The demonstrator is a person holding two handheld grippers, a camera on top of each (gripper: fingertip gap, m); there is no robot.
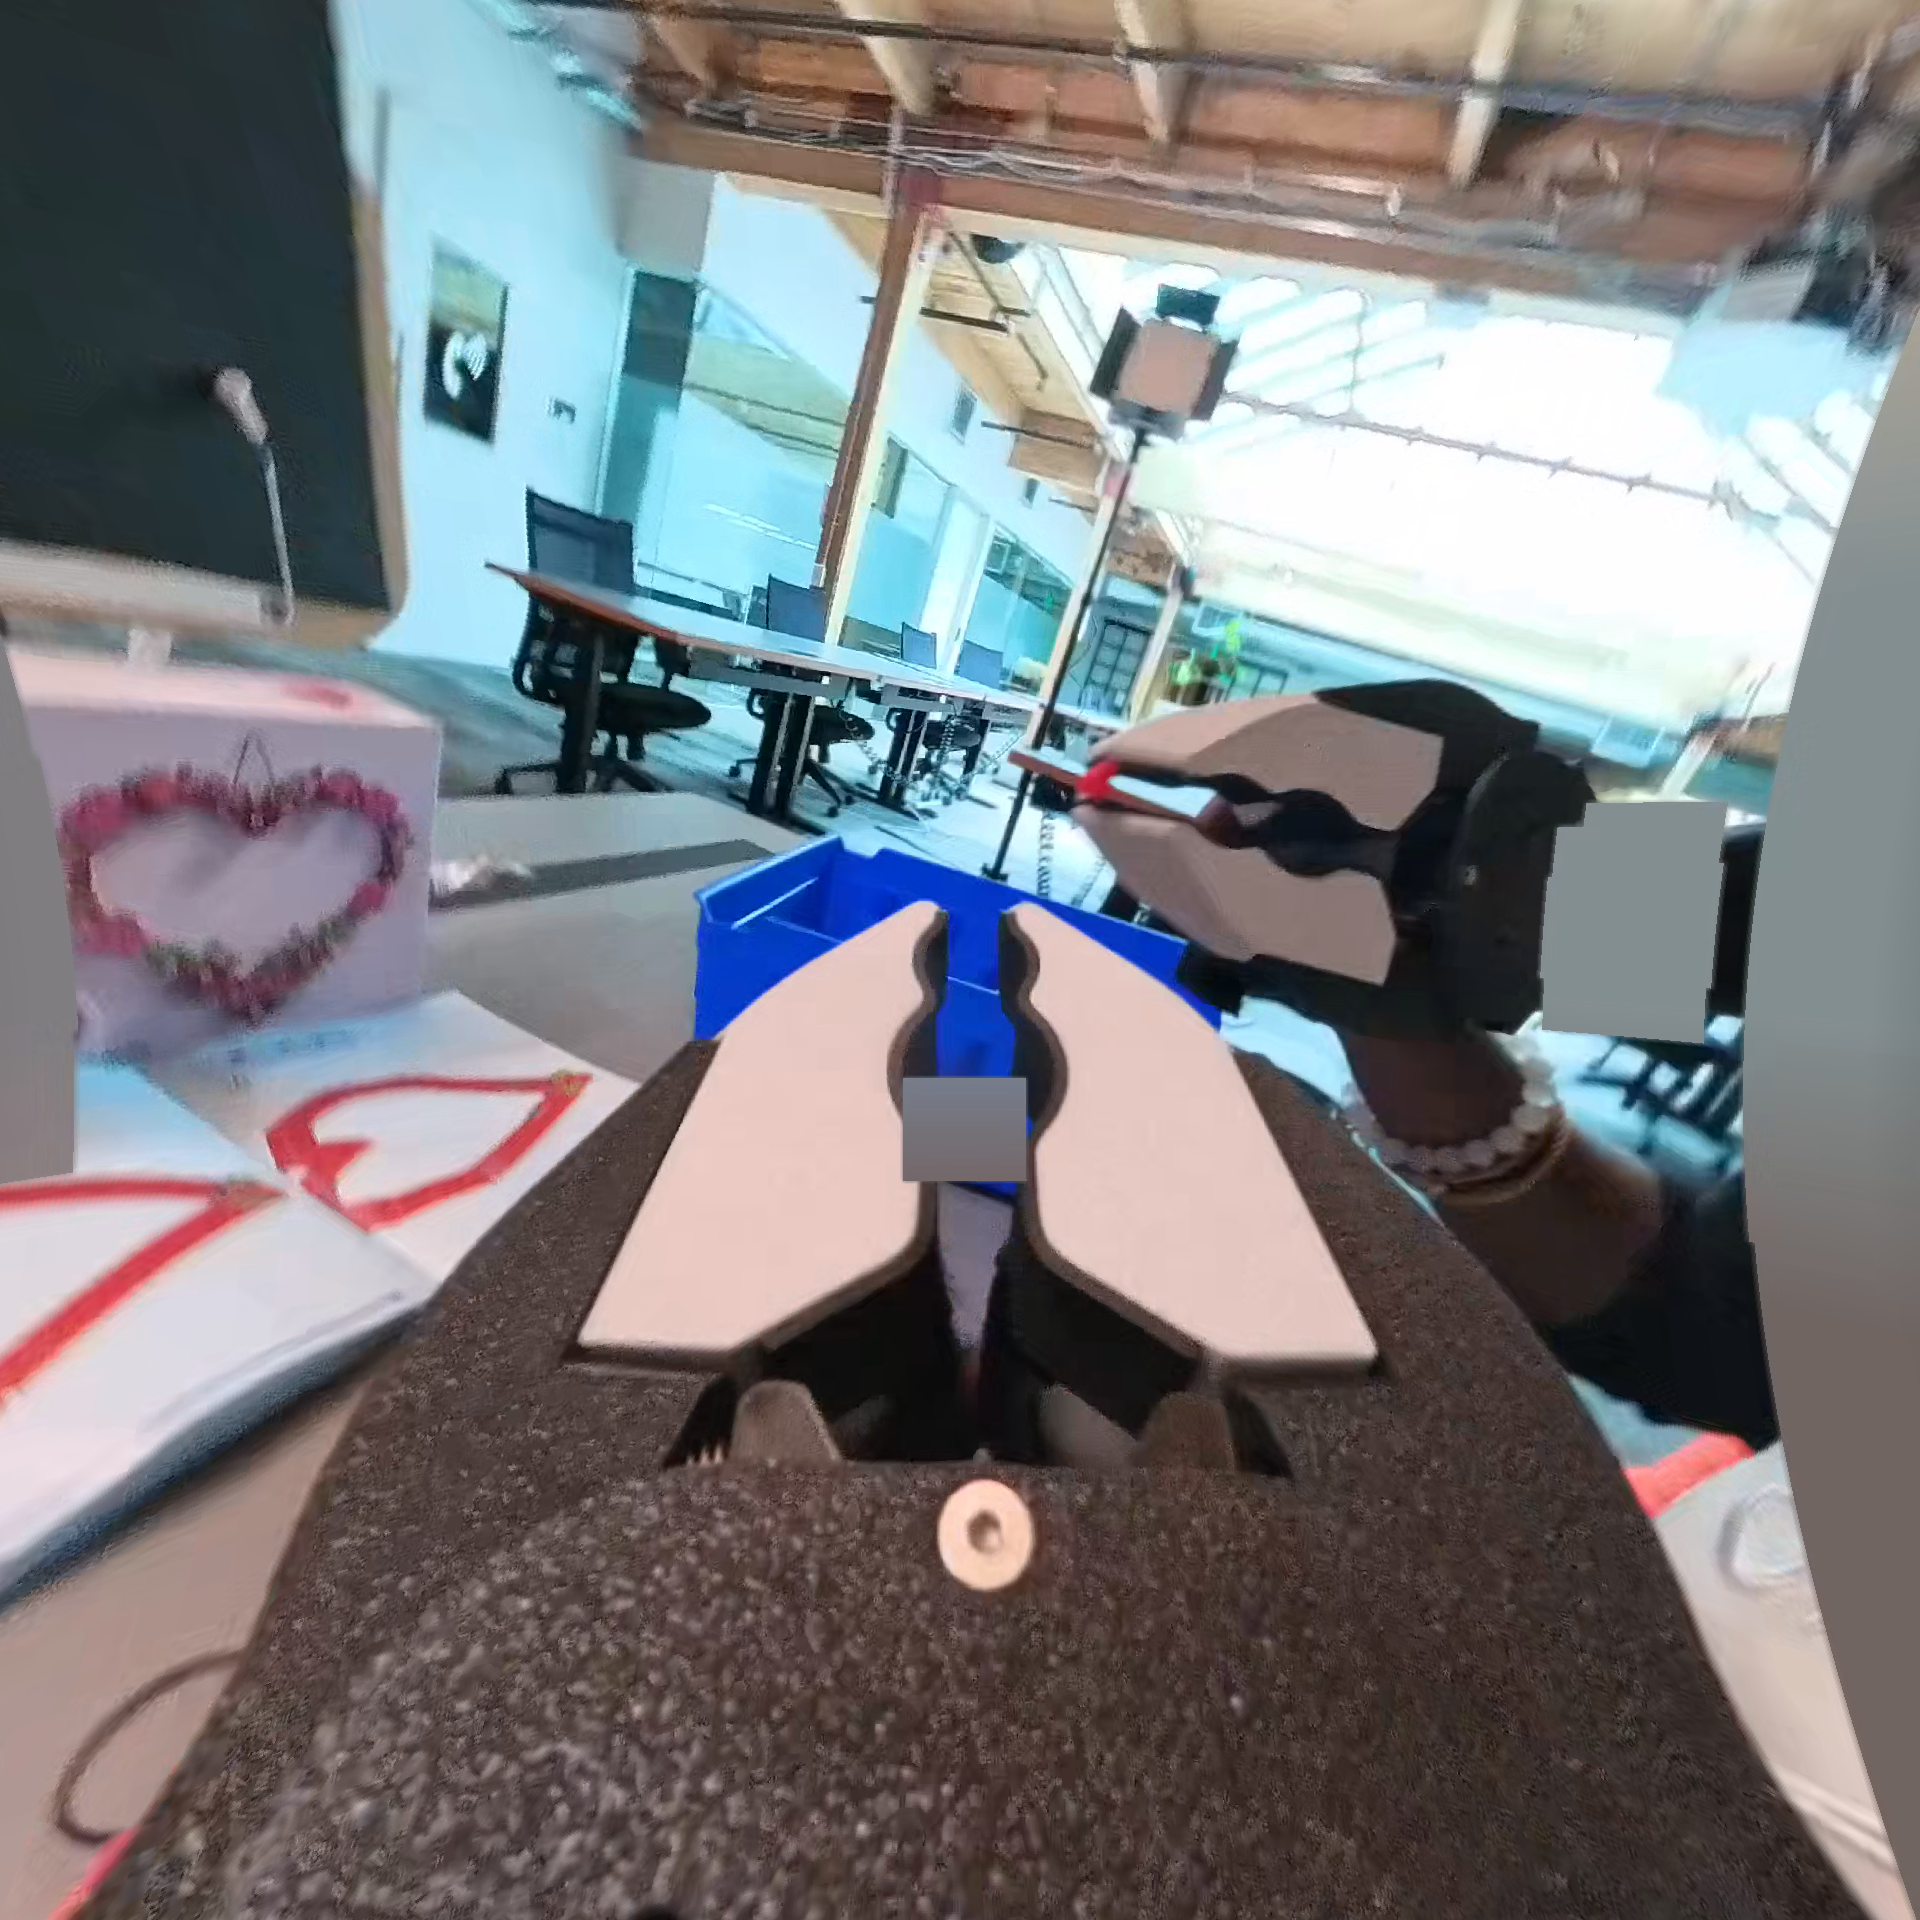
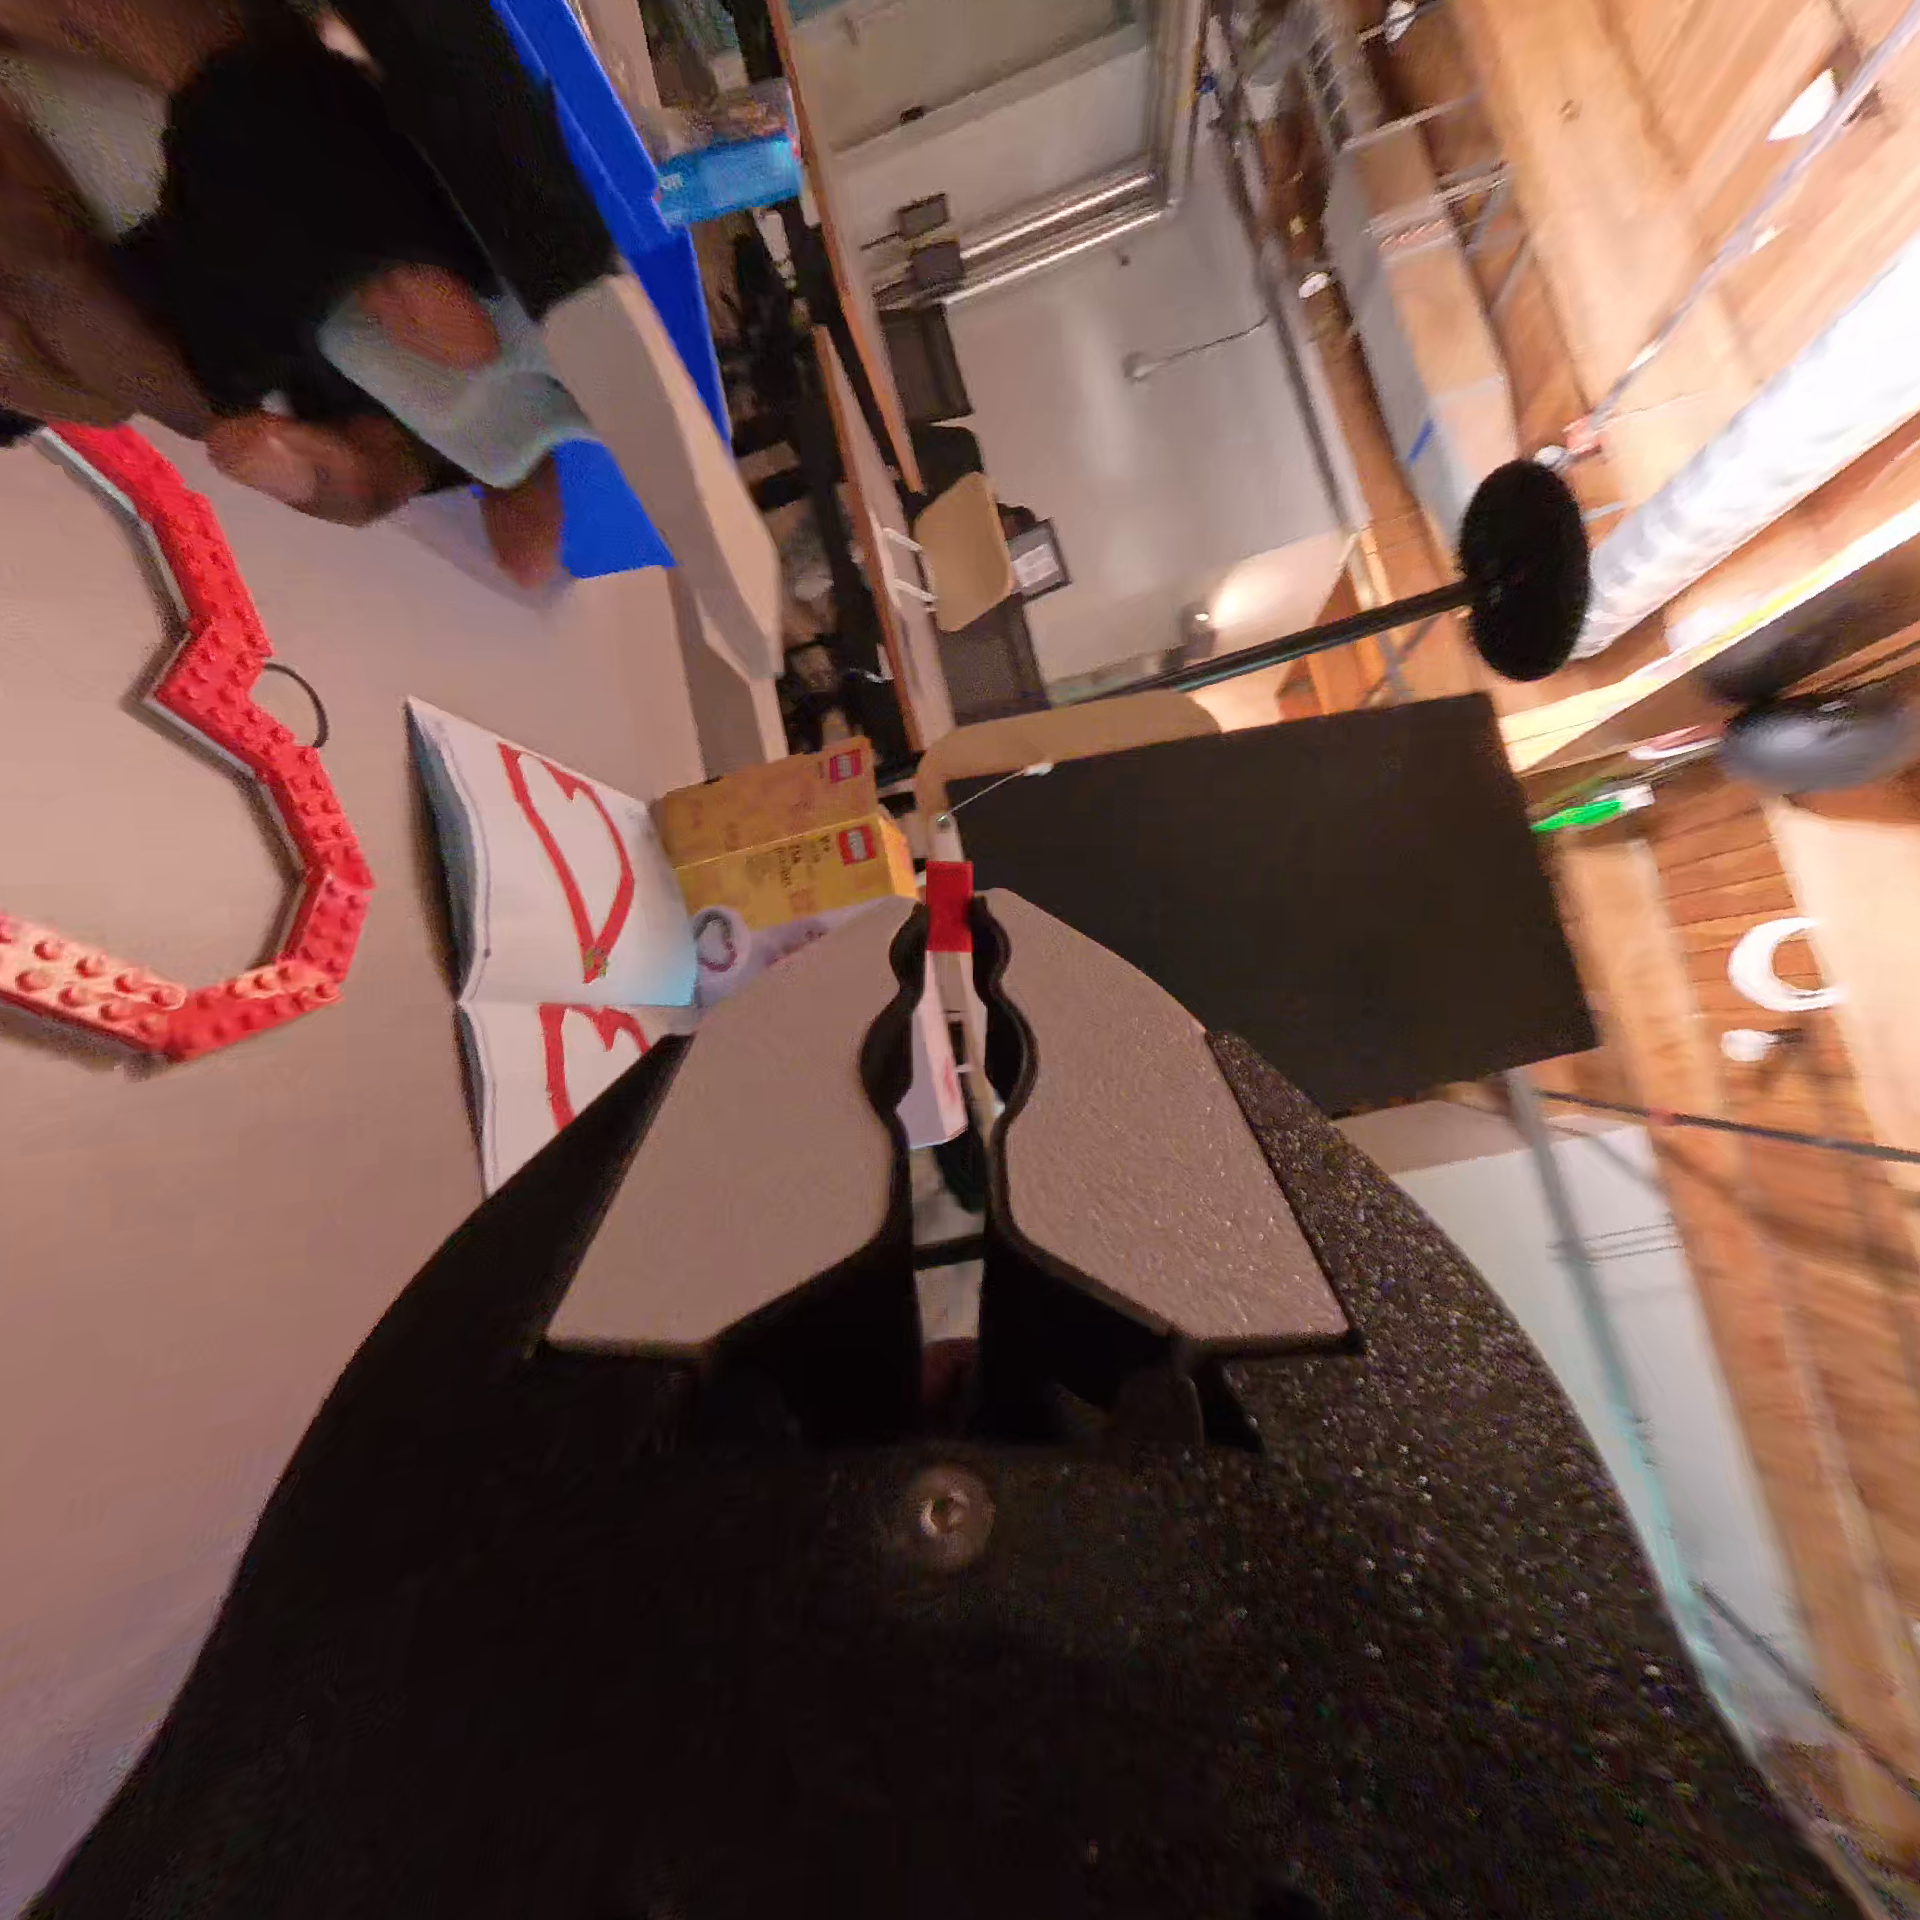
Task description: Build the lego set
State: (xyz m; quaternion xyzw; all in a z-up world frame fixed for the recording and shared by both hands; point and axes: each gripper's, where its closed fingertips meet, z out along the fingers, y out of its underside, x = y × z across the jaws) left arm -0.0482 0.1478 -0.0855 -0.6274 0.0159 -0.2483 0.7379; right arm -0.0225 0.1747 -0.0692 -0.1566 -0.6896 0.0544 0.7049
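Above the blue plastic bin (image 1: 790, 914), the right tool (image 2: 948, 920) pinches a small red lego piece (image 2: 948, 906), while the left tool (image 1: 972, 920) stands narrowly parted, empty.

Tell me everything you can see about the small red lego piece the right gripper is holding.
The small red lego piece is a little bright red plastic block, pinched at the very tips of the grey-padded right gripper, its top poking out beyond them. It is held up in the air, off the beige tabletop, touching only the two pads. Its studs and exact shape are too blurred to make out. From the left wrist view it shows only as a red sliver between the closed fingers.
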